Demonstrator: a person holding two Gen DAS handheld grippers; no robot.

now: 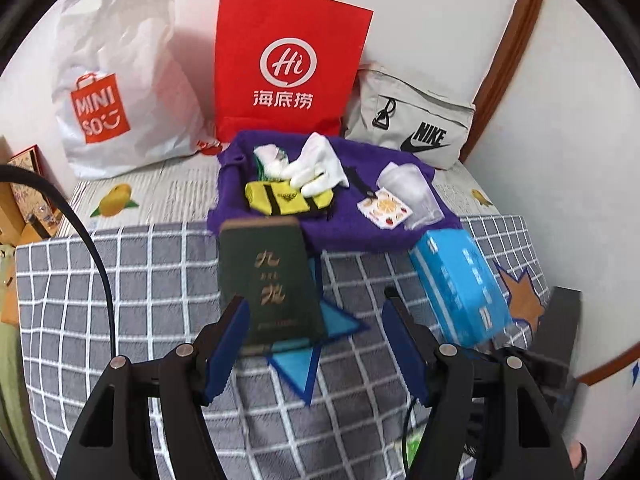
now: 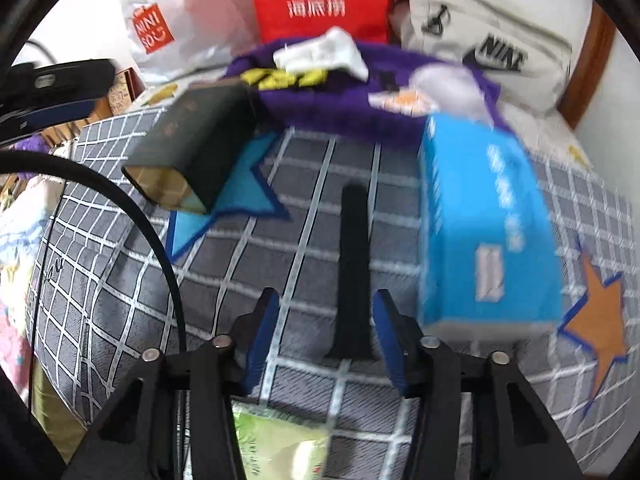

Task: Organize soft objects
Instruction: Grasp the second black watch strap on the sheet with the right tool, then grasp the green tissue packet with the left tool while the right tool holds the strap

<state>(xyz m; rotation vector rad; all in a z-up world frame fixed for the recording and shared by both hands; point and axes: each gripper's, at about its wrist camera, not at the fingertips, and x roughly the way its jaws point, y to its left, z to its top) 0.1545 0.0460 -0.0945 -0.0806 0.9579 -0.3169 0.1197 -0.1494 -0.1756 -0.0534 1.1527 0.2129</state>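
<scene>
White gloves [image 1: 316,168] and yellow socks [image 1: 288,198], lying on the purple cloth [image 1: 360,232] upon the bed, look light and limp, best pinched mid-fold; both the left hand-held gripper [image 1: 316,340] and right hand-held gripper [image 2: 324,332] are released.

Bedcover [image 1: 120,280]: grey with a white grid and blue and orange stars. Cloth [image 1: 360,228]: purple; gloves [image 1: 316,168]: white; folded item [image 1: 288,200]: yellow with black stripes. Box [image 1: 460,284]: light blue; book [image 1: 272,276]: dark green with gold characters.

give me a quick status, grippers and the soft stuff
Left gripper open, empty. Right gripper open, empty. White gloves and yellow socks untouched on purple cloth. Dark green box and blue box in front.
</scene>
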